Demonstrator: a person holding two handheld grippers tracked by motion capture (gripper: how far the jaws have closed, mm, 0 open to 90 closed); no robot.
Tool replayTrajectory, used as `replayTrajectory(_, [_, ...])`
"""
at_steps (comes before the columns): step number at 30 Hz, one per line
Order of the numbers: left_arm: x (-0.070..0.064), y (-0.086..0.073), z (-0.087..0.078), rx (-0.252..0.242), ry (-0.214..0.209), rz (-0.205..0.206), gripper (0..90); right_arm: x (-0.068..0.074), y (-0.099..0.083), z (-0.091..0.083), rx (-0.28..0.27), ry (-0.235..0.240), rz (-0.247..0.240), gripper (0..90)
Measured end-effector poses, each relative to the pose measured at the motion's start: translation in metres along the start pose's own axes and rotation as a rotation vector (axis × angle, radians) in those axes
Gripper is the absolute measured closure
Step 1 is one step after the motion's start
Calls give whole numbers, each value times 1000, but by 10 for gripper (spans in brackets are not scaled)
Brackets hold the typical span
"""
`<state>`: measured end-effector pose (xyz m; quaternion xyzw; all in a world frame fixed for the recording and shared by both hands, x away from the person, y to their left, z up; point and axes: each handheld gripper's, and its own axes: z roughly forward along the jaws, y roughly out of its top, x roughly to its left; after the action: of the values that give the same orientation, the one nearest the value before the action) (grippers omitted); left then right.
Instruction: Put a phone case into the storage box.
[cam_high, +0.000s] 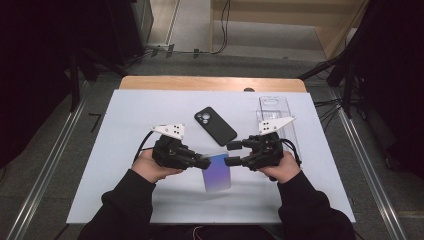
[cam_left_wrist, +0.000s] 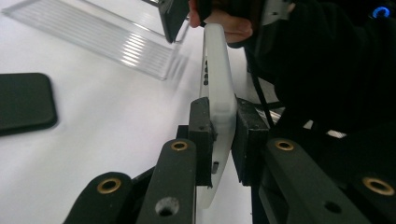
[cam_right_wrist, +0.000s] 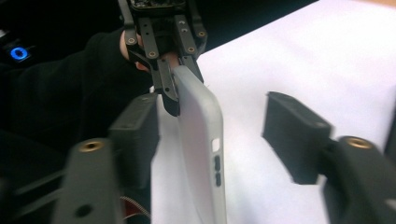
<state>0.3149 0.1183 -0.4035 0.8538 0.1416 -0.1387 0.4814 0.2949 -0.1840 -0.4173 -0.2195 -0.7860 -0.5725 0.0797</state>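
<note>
A phone (cam_high: 218, 173) with a purple-blue face and a frosted white rim hangs tilted just above the white sheet. My left gripper (cam_high: 204, 162) is shut on its left end; in the left gripper view the pads (cam_left_wrist: 201, 133) clamp the white rim (cam_left_wrist: 218, 88). My right gripper (cam_high: 233, 153) is open at the phone's upper right corner. In the right gripper view the phone (cam_right_wrist: 196, 140) stands on edge between the spread jaws, close to the left pad (cam_right_wrist: 139, 135), and the left gripper (cam_right_wrist: 164, 65) grips its far end. A black phone case (cam_high: 215, 125) lies behind the grippers.
A clear plastic box (cam_high: 274, 114) lies at the back right of the white sheet (cam_high: 130, 115), also showing in the left gripper view as a ribbed clear box (cam_left_wrist: 100, 32). The black case (cam_left_wrist: 25, 103) rests flat to the left there. Metal rails run along both table sides.
</note>
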Motion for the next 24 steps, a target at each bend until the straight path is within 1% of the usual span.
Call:
replayTrajectory(1, [1, 0, -2, 1, 22, -16, 804, 1, -1, 0, -4, -53, -13, 205])
replayTrajectory(2, [1, 0, -2, 1, 22, -16, 804, 1, -1, 0, -4, -53, -13, 205])
replayTrajectory(3, [2, 1, -4, -2, 42, -32, 804, 2, -1, 1, 11, -100, -24, 110])
replayTrajectory(4, [2, 1, -4, -2, 42, -32, 804, 2, -1, 1, 15, -109, -20, 76])
replayTrajectory(5, [2, 2, -5, 2, 73, -49, 804, 2, -1, 2, 18, -120, -16, 17])
replayTrajectory(6, [2, 2, -6, 2, 88, -59, 804, 2, -1, 3, 22, -149, -23, 0])
replayTrajectory(7, [2, 2, -6, -1, 100, -74, 804, 3, -2, 4, 15, -176, -32, 0])
replayTrajectory(9, [2, 3, -8, -8, 118, -86, 803, 4, -2, 4, 5, -200, -38, 0])
replayTrajectory(10, [2, 3, -8, -8, 118, -86, 803, 5, -2, 5, -1, -209, -32, 0])
replayTrajectory(11, [1, 4, -9, -10, 139, -99, 803, 5, -2, 5, -1, -224, -25, 0])
replayTrajectory(14, [1, 6, -10, -19, 170, -121, 803, 7, 0, 8, 11, -282, -6, 0])
replayTrajectory(15, [1, 6, -10, -19, 170, -121, 803, 8, -1, 9, 18, -290, 4, 0])
replayTrajectory(16, [1, 7, -11, -28, 190, -143, 802, 8, -1, 10, 22, -295, 10, 0])
replayTrajectory(17, [1, 7, -11, -28, 190, -143, 802, 8, -1, 10, 22, -295, 10, 0])
replayTrajectory(18, [1, 7, -13, -39, 214, -160, 802, 9, -1, 11, 19, -304, 13, 0])
replayTrajectory(19, [1, 7, -13, -39, 214, -160, 802, 9, -1, 11, 19, -304, 13, 0])
replayTrajectory(20, [2, 7, -15, -47, 239, -180, 802, 9, -1, 12, 8, -304, 21, 0])
replayTrajectory(21, [2, 7, -15, -47, 239, -180, 803, 9, -1, 12, 8, -304, 21, 0])
replayTrajectory(22, [1, 8, -17, -64, 280, -195, 803, 10, -1, 14, 11, -314, 34, 0])
replayTrajectory(24, [0, 8, -19, -80, 309, -206, 803, 11, -2, 16, 11, -336, 49, 0])
